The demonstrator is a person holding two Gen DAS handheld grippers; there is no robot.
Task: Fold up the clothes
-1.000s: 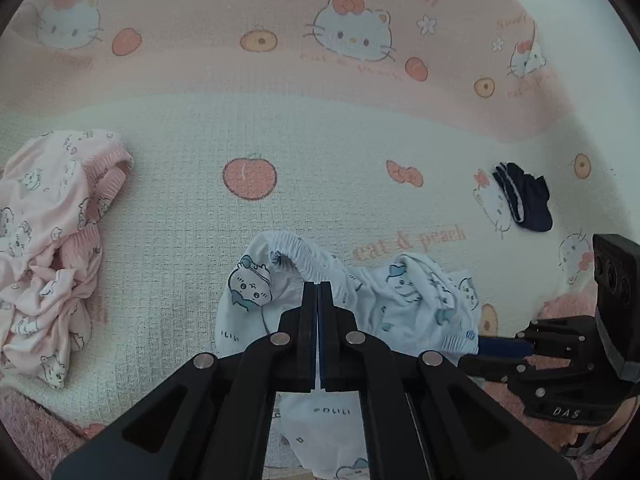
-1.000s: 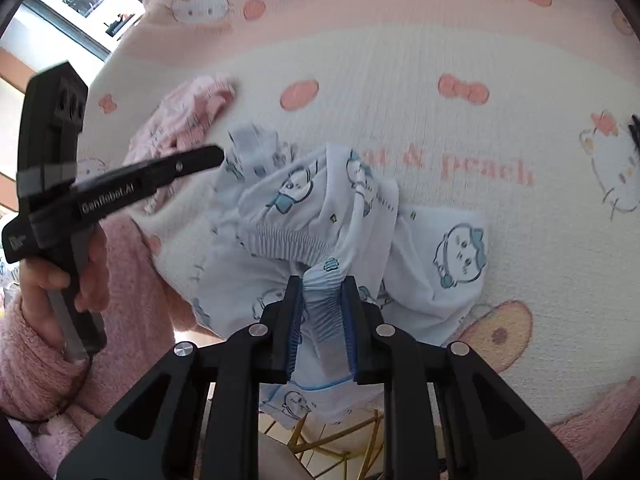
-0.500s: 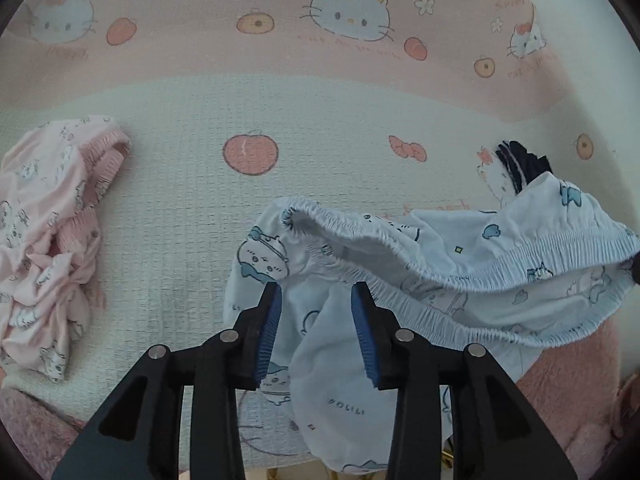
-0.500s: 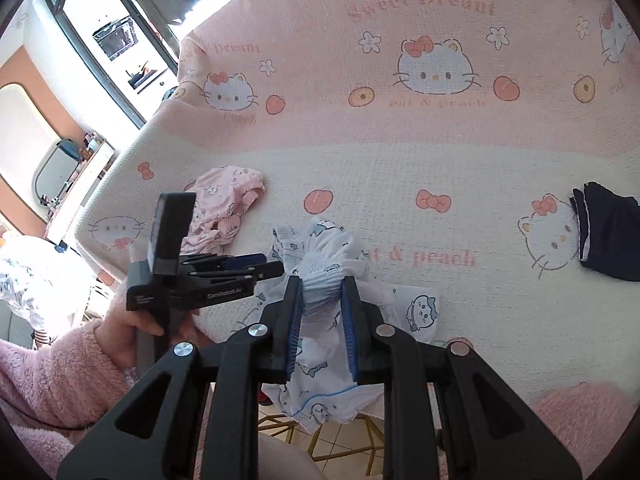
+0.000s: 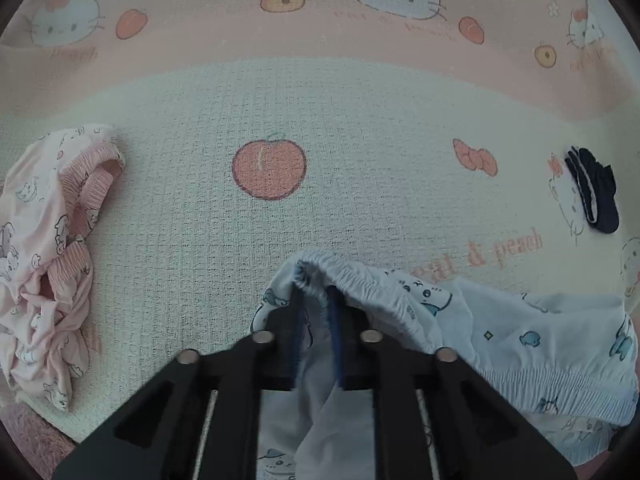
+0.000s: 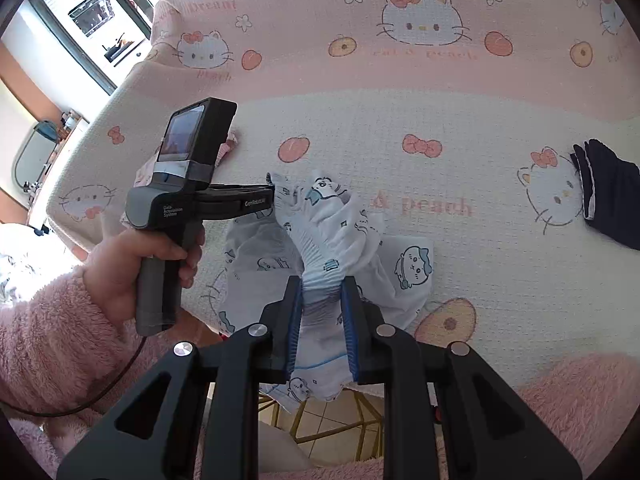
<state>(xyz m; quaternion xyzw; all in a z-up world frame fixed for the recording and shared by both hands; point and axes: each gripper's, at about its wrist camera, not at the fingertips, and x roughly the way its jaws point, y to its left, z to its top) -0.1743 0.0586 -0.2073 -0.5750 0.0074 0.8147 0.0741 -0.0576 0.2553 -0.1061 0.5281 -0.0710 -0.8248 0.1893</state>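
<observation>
- The right tool (image 6: 320, 296) is clamped on a bunched stretch of the elastic waistband of the pale blue printed shorts (image 6: 340, 224); the blue pads press gathered cloth between them.
- The left tool (image 5: 316, 320) sits at the other end of that waistband with its fingers only narrowly apart and cloth between them. Whether it has truly pinched the band or just sits around it is hard to tell, since the cloth drapes over the tips.
- The shorts lie crumpled at the near edge of the cartoon-cat blanket (image 5: 320, 100), part of them hanging over that edge.
- To do this step well, I judge both tools should hold the band firmly and draw apart until it is taut, then lay the garment flat away from the edge.
- The waistband runs roughly side to side between the tools, which gives the long axis for now; the legs trail toward the person and downward.
- A pink garment (image 5: 48, 248) lies rumpled to the left, and a dark garment (image 6: 608, 196) well apart to the right.
</observation>
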